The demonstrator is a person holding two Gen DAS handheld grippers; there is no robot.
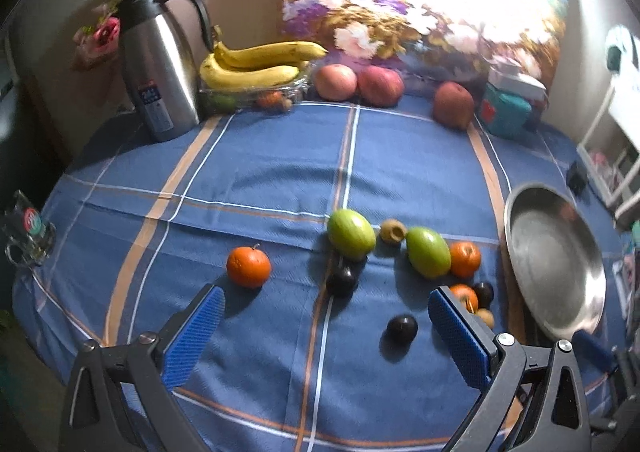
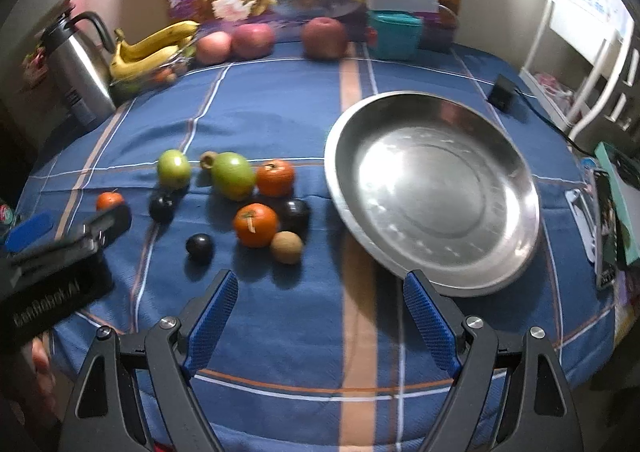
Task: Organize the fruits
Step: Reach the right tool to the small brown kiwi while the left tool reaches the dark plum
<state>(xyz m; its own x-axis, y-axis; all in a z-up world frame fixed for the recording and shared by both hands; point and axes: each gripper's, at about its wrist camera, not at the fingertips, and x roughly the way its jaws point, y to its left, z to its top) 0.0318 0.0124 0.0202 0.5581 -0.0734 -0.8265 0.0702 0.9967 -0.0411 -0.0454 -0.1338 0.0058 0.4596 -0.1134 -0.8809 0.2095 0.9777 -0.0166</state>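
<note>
Loose fruit lies on the blue checked tablecloth: oranges, two green fruits, dark plums and small brown fruits. An empty steel plate sits to their right. My left gripper hovers open above the plums, holding nothing. My right gripper is open over bare cloth, between the fruit and the plate's near rim. In the right wrist view the left gripper shows at the left edge.
Along the back wall stand a steel thermos, bananas on a glass bowl, three apples and a teal box. A glass mug sits at the left edge. A black adapter and a white shelf are at the right.
</note>
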